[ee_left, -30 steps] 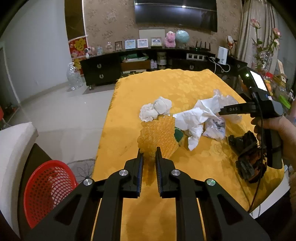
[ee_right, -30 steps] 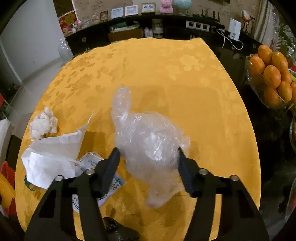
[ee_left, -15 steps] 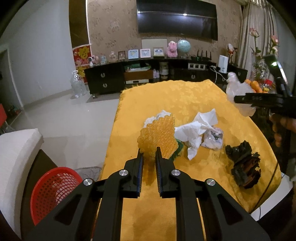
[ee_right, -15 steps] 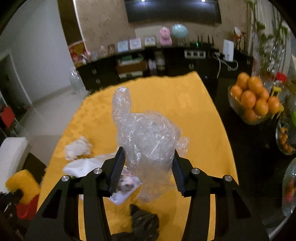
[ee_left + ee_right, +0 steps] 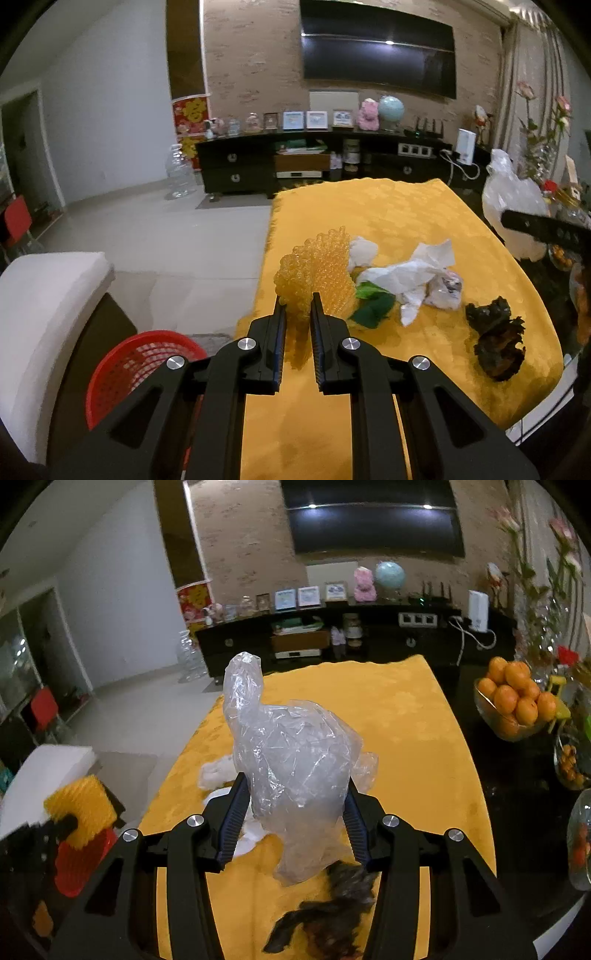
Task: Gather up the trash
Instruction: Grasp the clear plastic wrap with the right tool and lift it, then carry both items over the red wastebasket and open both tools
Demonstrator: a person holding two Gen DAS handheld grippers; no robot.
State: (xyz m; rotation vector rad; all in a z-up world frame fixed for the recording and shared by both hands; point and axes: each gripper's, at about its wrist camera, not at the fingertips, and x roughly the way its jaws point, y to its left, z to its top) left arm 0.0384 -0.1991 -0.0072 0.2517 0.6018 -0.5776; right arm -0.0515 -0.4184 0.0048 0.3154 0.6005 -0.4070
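My left gripper (image 5: 297, 306) is shut on a piece of yellow bubble wrap (image 5: 317, 273) and holds it above the table's near left corner. My right gripper (image 5: 293, 805) is shut on a crumpled clear plastic bag (image 5: 291, 760), lifted above the yellow tablecloth (image 5: 399, 716); the bag also shows in the left wrist view (image 5: 513, 199). On the cloth lie white crumpled paper (image 5: 410, 273), a tissue wad (image 5: 364, 249), a green scrap (image 5: 373, 302), a printed wrapper (image 5: 445, 291) and a dark shrivelled clump (image 5: 496, 339). A red mesh basket (image 5: 136, 365) stands on the floor left of the table.
A white cushioned seat (image 5: 40, 295) stands beside the basket. Bowls of oranges (image 5: 517, 701) and other fruit sit on the dark surface right of the cloth. A black TV cabinet (image 5: 295, 166) and a large water bottle (image 5: 180, 170) stand at the far wall.
Both grippers have risen from the table with their loads. The right one closed on the plastic bag and lifted it; the left lifted the bubble wrap and drew back toward the basket side.
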